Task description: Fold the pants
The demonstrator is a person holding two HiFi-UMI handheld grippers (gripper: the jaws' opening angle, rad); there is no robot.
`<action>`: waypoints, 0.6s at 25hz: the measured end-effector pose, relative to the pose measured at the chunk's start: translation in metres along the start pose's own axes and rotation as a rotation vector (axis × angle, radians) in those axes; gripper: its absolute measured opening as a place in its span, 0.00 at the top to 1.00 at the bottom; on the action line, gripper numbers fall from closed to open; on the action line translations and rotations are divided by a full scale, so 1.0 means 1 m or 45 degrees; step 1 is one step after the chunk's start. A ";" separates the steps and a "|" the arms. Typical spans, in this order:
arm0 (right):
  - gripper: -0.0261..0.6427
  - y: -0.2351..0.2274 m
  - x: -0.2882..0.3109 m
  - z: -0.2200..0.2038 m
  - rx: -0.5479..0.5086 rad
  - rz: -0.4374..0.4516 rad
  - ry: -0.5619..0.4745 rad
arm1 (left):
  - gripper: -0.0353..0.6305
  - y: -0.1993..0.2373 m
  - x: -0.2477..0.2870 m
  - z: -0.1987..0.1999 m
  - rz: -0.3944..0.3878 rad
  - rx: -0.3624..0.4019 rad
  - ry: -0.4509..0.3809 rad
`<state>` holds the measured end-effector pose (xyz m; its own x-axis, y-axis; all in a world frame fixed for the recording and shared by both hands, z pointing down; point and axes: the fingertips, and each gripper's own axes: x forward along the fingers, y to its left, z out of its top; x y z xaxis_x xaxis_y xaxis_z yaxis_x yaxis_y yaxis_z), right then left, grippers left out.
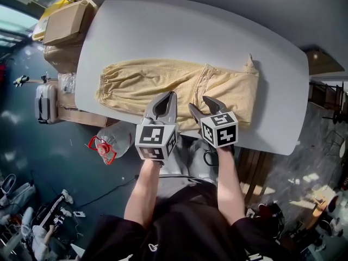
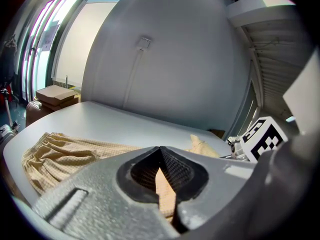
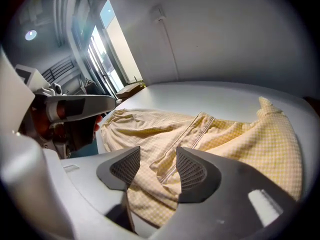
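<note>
Table, pale grey, rounded, bears cream checked cloth pants lying flat along its near side. Left gripper jaws together, empty; right gripper jaws apart over the cloth's near edge. Best: open left, pinch 2 matched points, lift evenly.

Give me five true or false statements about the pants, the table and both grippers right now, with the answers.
1. The pants lie spread on the table. True.
2. The right gripper has its fingers pressed together. False: they stand apart, with the pants showing between them.
3. The left gripper has its fingertips meeting. True.
4. The pants are dark blue. False: they are pale yellow.
5. In the head view a cardboard box sits beyond the table's left end. True.
</note>
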<state>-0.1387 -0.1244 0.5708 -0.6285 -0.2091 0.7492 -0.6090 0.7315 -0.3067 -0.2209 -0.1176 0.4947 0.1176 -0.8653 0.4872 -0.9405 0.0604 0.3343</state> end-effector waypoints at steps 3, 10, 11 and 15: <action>0.61 -0.004 0.001 -0.002 0.019 0.000 -0.021 | 0.94 0.001 0.005 -0.008 -0.002 -0.012 0.016; 0.64 -0.023 -0.033 0.026 0.052 -0.067 -0.194 | 0.94 -0.017 0.007 0.005 -0.030 0.005 -0.008; 0.64 -0.026 -0.043 0.035 0.047 -0.081 -0.238 | 0.94 -0.022 0.007 0.013 -0.032 0.011 -0.019; 0.64 -0.041 -0.091 0.071 0.016 -0.154 -0.418 | 0.94 -0.048 0.007 0.041 -0.078 0.054 -0.080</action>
<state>-0.0911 -0.1821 0.4737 -0.6725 -0.4925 0.5525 -0.6929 0.6813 -0.2360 -0.1876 -0.1473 0.4490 0.1564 -0.8964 0.4148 -0.9450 -0.0136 0.3268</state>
